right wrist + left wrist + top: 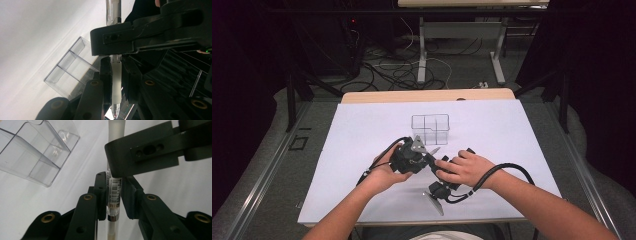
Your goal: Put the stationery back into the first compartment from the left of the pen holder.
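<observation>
Holding one pen [113, 192] in both claws above the white sheet [362, 150], just short of the table's middle. Clamped on the barcoded barrel with the left claw [114, 178], jaws pressed flat against either side. Clamped on the frosted sleeve just behind the writing tip with the right claw [116, 62], equally tight, nothing else between the pads.

Running 12 to 6 in the left gripper view, with the frosted end up at 12 under the crossing right claw [140, 152]. Running 12 to 6 in the right gripper view too, tip down at 6 and clear barrel up at 12 past the crossing left claw [120, 40]. So: gripped at neighbouring spots along the same long axis, the two grips nearly touching.

Seen from the high view, meeting jaw to jaw with the left claw [412, 157] at 10 of the right claw [437, 175]; hard to make out the pen's own line there.

Standing at 12 from both claws, near but apart: the clear divided box [430, 116], upright and open-topped. Probably a hand-over or a re-grip in progress; needing, for a drop into a compartment, the pen turned upright and carried toward 12. Roughly equal in reach, the left perhaps slightly nearer.
</observation>
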